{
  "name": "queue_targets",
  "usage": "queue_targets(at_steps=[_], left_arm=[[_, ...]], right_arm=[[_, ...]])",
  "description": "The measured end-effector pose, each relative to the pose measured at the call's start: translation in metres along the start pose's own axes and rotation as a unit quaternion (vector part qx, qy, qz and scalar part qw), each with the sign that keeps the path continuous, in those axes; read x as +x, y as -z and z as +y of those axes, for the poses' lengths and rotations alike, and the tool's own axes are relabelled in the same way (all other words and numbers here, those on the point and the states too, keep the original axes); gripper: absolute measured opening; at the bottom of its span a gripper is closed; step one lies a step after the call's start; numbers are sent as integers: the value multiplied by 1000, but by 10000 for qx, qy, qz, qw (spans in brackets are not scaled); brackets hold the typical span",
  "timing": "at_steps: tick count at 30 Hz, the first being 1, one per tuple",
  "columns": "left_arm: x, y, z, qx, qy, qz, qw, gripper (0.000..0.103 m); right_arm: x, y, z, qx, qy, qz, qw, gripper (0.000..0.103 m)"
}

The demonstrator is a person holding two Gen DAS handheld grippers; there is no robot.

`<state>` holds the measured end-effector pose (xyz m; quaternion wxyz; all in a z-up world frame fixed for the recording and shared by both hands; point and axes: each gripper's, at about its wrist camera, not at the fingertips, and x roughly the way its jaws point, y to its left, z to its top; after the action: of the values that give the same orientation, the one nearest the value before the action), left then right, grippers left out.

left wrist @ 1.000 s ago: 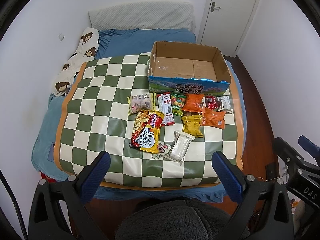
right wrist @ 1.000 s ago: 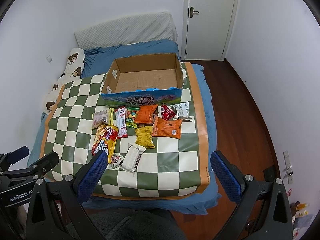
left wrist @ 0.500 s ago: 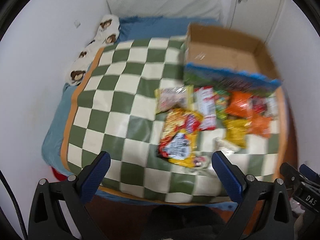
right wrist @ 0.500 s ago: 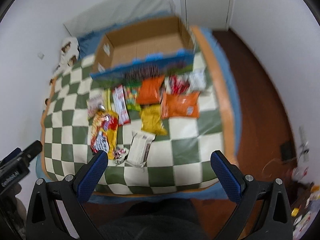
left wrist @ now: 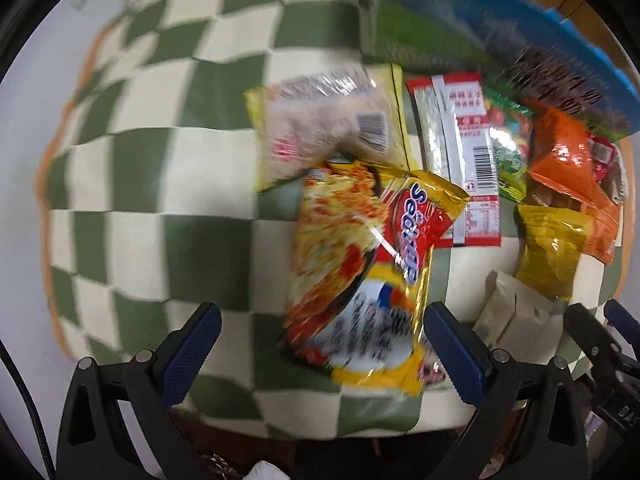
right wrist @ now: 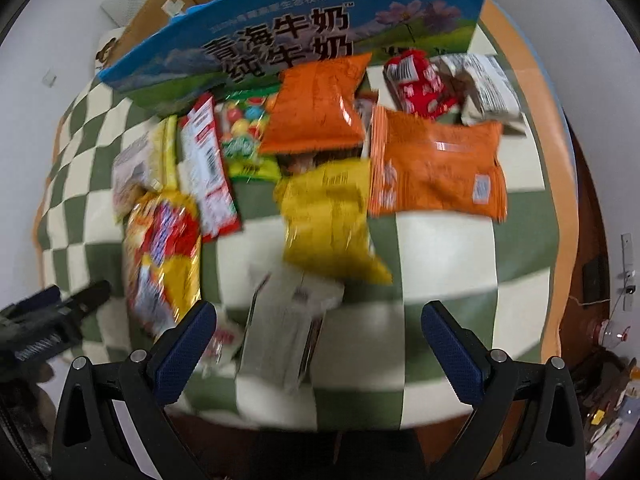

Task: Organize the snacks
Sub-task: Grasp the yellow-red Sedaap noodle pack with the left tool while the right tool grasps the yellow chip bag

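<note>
Several snack packets lie on a green-and-white checked mat (left wrist: 140,168) in front of an open cardboard box (right wrist: 280,36) with a blue printed front. My left gripper (left wrist: 318,354) is open, low over the near end of a red-and-yellow noodle packet (left wrist: 360,256). My right gripper (right wrist: 318,350) is open, low over a white wrapped packet (right wrist: 288,328). Just beyond it lie a yellow packet (right wrist: 328,216) and two orange packets (right wrist: 436,168). Both views are blurred by motion.
A pale packet with a barcode (left wrist: 328,128), a red-and-white sachet (left wrist: 468,152) and a green candy bag (right wrist: 244,140) lie by the box. A red packet (right wrist: 420,80) lies at right. The mat's orange edge (right wrist: 560,184) borders wooden floor. The other gripper (left wrist: 608,356) shows at right.
Both grippers have dropped and moved forward toward the snacks, which now fill the views. Both stay open. No packet has visibly moved.
</note>
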<state>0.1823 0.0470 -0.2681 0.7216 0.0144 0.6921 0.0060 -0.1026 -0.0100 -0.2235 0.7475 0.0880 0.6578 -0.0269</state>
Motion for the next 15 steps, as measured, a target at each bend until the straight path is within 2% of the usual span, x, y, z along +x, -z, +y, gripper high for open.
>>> queue_targets(at_steps=[8,12,15], left_arm=[[48,-15,-11,319,77,255,9991,103],[59,-9,-7,330,250,289,9987,86],[59,-1,-3,303,266,162,9991,86]], right_arm=[[50,-32,2,173,91,149,9997,103],[78,-42,7,184,117,357,9991,102],[96,-44,10,197,193,418,9987,100]])
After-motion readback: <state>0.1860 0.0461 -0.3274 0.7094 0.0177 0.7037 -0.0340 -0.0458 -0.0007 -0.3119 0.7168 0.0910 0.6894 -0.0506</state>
